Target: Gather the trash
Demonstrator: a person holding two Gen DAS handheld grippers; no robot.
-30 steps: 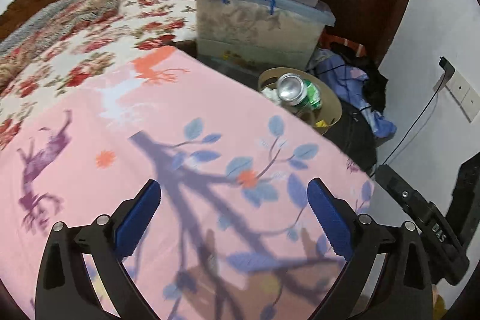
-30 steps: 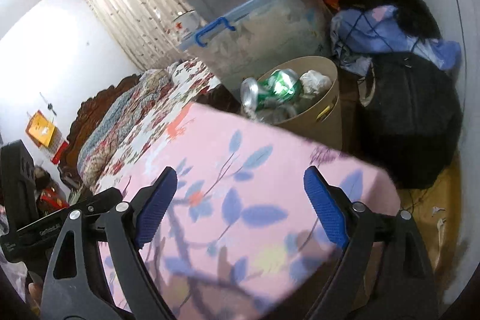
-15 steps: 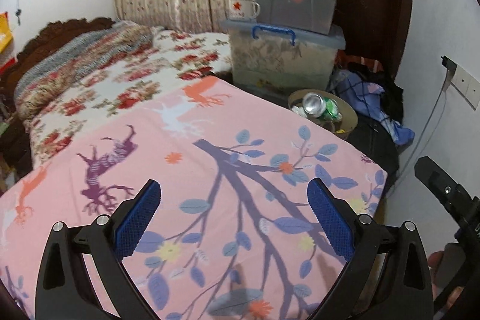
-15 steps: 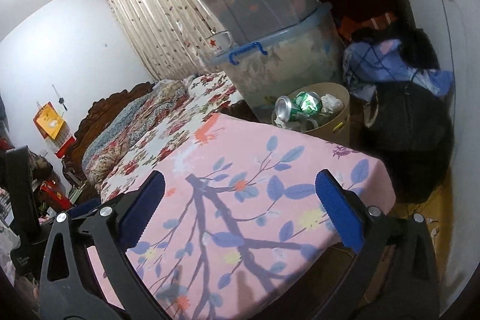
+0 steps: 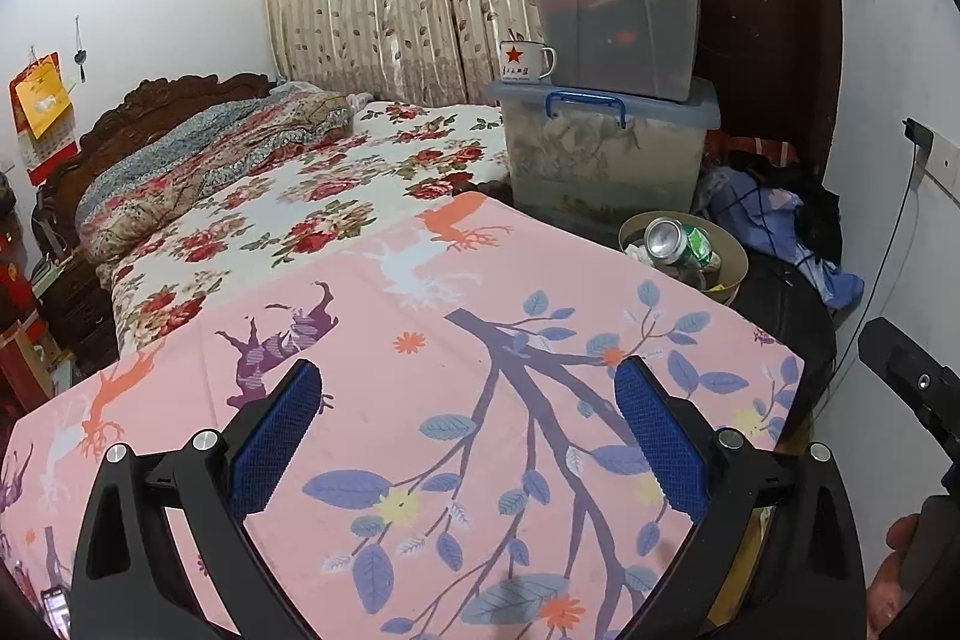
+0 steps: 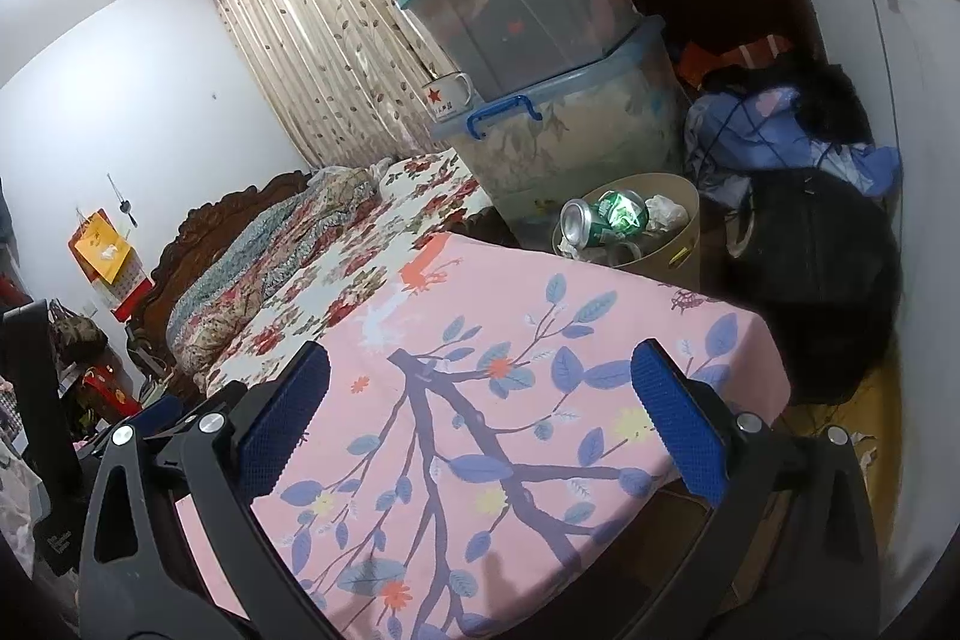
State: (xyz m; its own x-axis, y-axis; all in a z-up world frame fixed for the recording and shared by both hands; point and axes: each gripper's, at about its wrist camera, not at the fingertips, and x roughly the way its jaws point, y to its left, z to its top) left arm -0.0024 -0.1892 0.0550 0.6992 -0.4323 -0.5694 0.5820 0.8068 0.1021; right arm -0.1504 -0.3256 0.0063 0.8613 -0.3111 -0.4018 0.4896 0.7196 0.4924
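- Grippers first: we hold the left gripper and the right gripper released, blue pads spread wide, nothing between the fingers.
- Both hover above the pink tablecloth, on the side far from the bin, because no trash shows on the cloth to grasp.
- We locate the trash inside the bin: a green can lies tilted on top, its silver end toward the table, with crumpled white paper just beside it.
- The bin stands on the floor just beyond the table's far edge, in front of the stacked storage boxes and beside the black bag.
- We judge collection largely complete; the table surface visible near the bin carries no loose items.
- Areas behind the bin remain hidden; we cannot confirm them.
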